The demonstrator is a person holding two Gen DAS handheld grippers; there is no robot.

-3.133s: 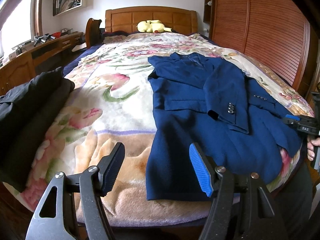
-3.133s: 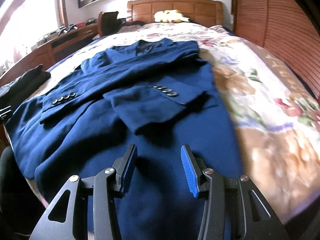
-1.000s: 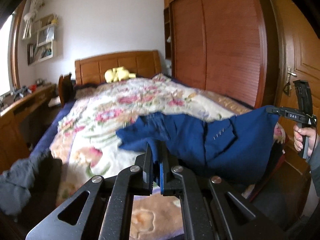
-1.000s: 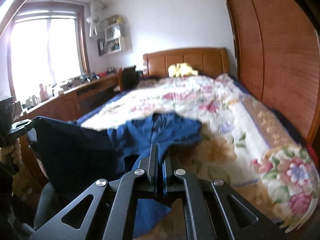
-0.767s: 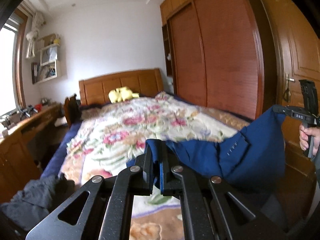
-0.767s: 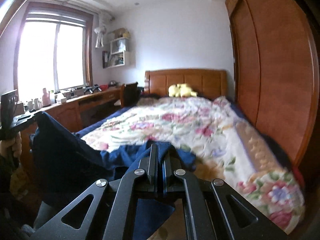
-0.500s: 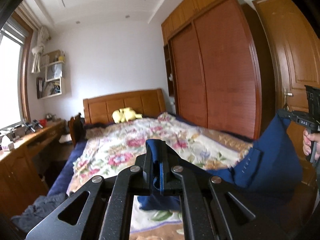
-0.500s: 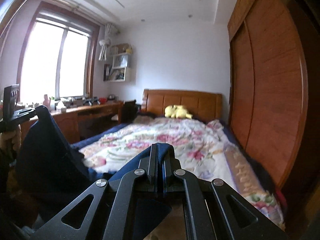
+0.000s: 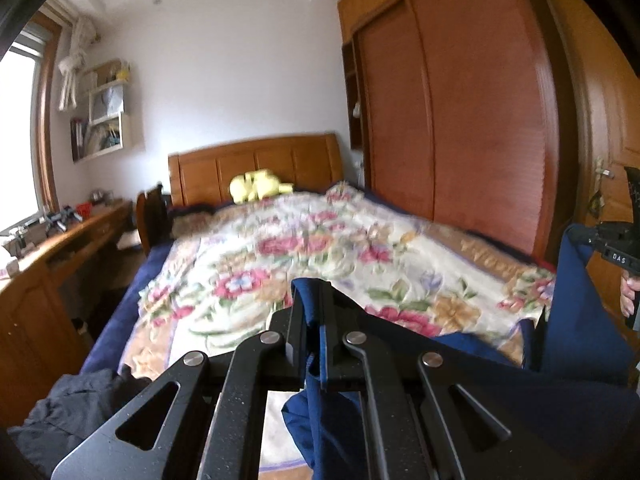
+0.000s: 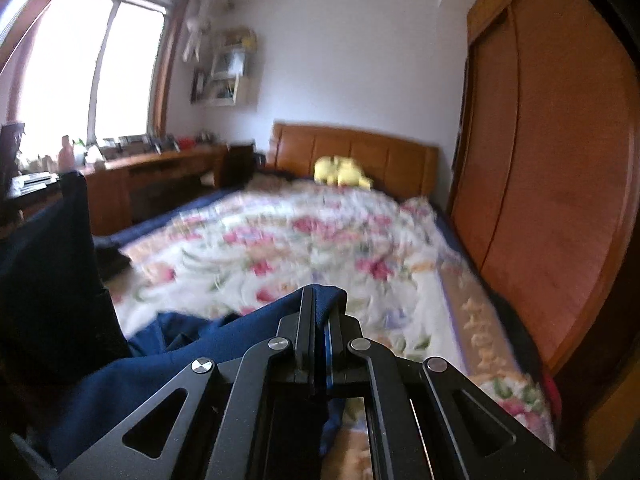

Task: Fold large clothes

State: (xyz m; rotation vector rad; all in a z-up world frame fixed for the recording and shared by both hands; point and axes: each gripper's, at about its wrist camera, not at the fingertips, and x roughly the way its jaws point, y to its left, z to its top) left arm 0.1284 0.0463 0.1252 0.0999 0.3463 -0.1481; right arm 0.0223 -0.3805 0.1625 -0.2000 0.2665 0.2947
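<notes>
Navy cloth, the blue jacket, hangs stretched between the two grippers, clear of most of the floral bedspread that lies ahead of and below both of them. The left gripper is clamped fully down on one corner of the fabric: the cloth rises between its closed jaws and pokes out just past the tips, with a fold trailing down beneath the frame. The right gripper is closed the same way on another corner, navy fabric bunched over its tips and running off to its left.

From the left gripper, the garment's held edge runs away to the right, sagging in the middle and climbing again to where the other tool pinches it, a hand wrapped round that tool's grip. From the right gripper the same span runs leftward to a raised dark peak of cloth. So the long axis of the held edge lies across the foot of the bed, side to side between the grippers, and the rest of the jacket droops below that line, toward the person rather than toward the headboard.

Neither hand is nearer; each already has its corner. I judge the coming move depends on carrying both corners forward over the bedspread together, keeping the edge level.
</notes>
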